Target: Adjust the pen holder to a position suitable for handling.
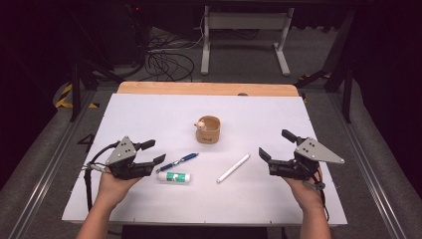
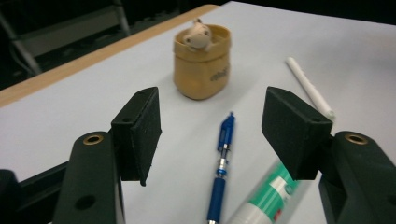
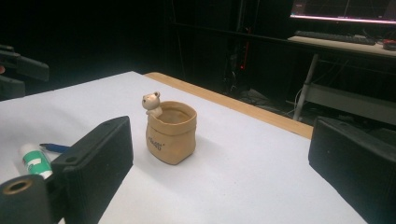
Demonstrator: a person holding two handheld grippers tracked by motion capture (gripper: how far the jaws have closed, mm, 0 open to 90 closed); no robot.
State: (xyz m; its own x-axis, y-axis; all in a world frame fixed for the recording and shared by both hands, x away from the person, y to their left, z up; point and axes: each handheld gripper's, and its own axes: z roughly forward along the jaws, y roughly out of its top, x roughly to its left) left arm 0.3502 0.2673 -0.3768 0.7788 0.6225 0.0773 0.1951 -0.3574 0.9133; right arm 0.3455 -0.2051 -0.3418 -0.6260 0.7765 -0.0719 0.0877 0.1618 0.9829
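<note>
A tan sack-shaped pot [image 1: 208, 129] with a small bear figure on its rim stands at the middle of the white table [image 1: 149, 114]. In front of it lie a blue pen [image 1: 178, 162], a white and green glue stick [image 1: 174, 177] and a white pen [image 1: 233, 168]. My left gripper [image 1: 154, 152] hovers low at the pen's left end, open. In the left gripper view the blue pen [image 2: 223, 163] lies on the table in line with the gap of the left gripper [image 2: 215, 121], untouched, with the glue stick [image 2: 268, 196] beside it. My right gripper [image 1: 274, 143] stands open and empty at the right, facing the pot [image 3: 170, 133].
A wooden strip [image 1: 206, 88] runs along the table's far edge. Beyond it are a white desk frame [image 1: 244, 35] and cables [image 1: 166, 59] on the floor. The right gripper view has a desk with a monitor [image 3: 343, 9] behind the table.
</note>
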